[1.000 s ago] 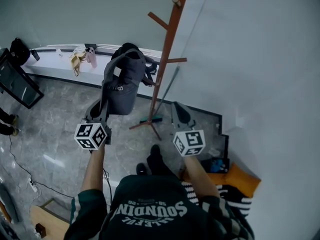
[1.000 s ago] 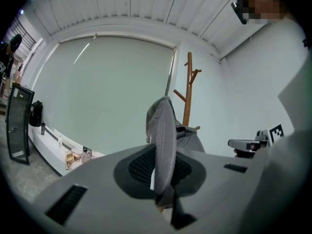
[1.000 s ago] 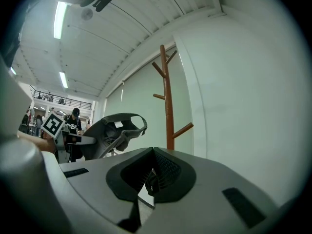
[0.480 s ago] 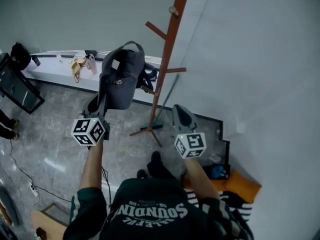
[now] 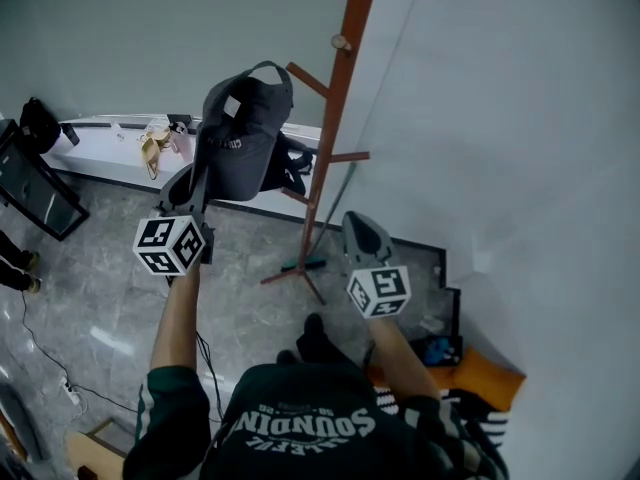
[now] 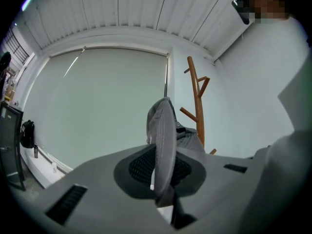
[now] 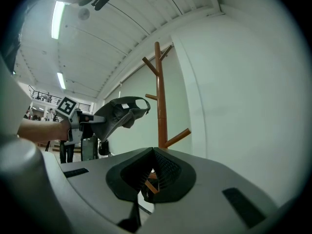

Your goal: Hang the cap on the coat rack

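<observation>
The cap (image 5: 240, 138) is higher than it was a second ago: I have raised it from about the level of the short lower peg (image 5: 348, 156) until its crown is up in the air well clear of the floor, held out to the left of the coat rack (image 5: 335, 118). My left gripper (image 5: 197, 182) has climbed and swung a little outward with it. Its jaws are pressed together on the brim, which shows edge-on between the pads in the left gripper view, so the grip looks firm and the cap stands up from the jaws with its open back turned toward the pole. From the head view, the arch of the back strap now lies just beside the tip of the slanted peg (image 5: 308, 79), though I cannot tell whether it touches, and it is not over the peg yet. That tells me the lift is mostly done, and what is left is a short carry to the right so the strap or the crown drops onto that peg before I let go. Over on the right, my right gripper (image 5: 354, 222) has barely moved; it hangs low near the foot of the rack with its jaws closed on nothing, only the rack's wood showing behind them.
</observation>
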